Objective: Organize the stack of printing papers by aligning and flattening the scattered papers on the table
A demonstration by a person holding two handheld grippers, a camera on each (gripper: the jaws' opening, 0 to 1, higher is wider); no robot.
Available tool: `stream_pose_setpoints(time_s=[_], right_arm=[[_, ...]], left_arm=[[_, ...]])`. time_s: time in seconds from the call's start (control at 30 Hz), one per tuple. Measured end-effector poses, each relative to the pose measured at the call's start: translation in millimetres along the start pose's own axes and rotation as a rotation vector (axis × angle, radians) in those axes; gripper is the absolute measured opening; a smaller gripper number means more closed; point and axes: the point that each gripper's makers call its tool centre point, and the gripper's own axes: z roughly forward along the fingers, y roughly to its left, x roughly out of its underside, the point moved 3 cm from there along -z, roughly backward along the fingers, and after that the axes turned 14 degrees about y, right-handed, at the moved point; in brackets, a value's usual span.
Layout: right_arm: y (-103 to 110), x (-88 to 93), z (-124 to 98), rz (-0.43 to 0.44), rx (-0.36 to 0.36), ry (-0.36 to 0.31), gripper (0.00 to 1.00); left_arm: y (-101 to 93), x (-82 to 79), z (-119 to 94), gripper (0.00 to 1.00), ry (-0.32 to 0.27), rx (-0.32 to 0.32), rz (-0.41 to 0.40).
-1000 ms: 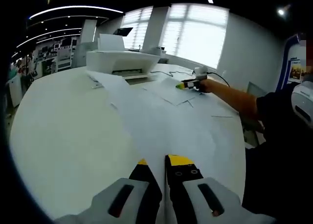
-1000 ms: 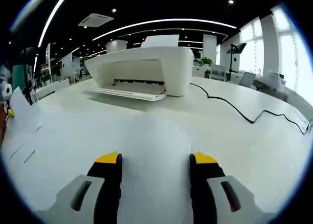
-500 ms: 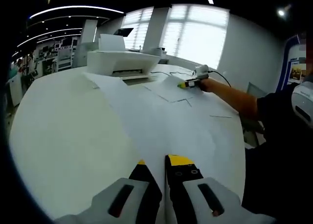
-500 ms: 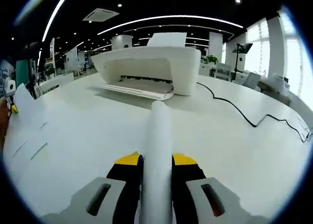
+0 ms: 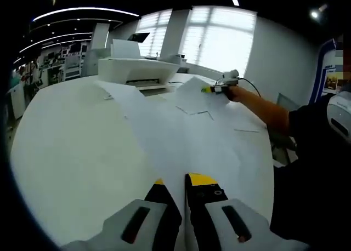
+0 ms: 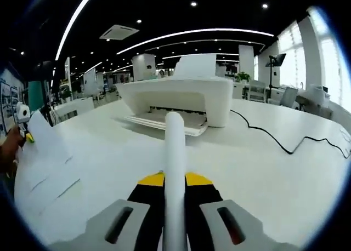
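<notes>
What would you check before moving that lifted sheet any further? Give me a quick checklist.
1. Right gripper shut on the sheet: ok.
2. Sheet raised off the table: ok.
3. Left gripper pinning a sheet: cannot tell; its jaws are nearly together over the papers.
4. Papers aligned: not ok, still fanned out.
5. Printer and cable out of the sheet's way: ok.
</notes>
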Motion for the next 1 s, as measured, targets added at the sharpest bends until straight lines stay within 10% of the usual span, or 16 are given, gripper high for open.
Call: stream_pose_setpoints(time_s=[1.0], right_arm=[[59.8, -45.6, -59.2, -0.083, -0.094, -0.223, 0.05]], left_arm=[[-1.4, 1.9, 0.3, 0.07, -0.012, 0.000, -0.008]])
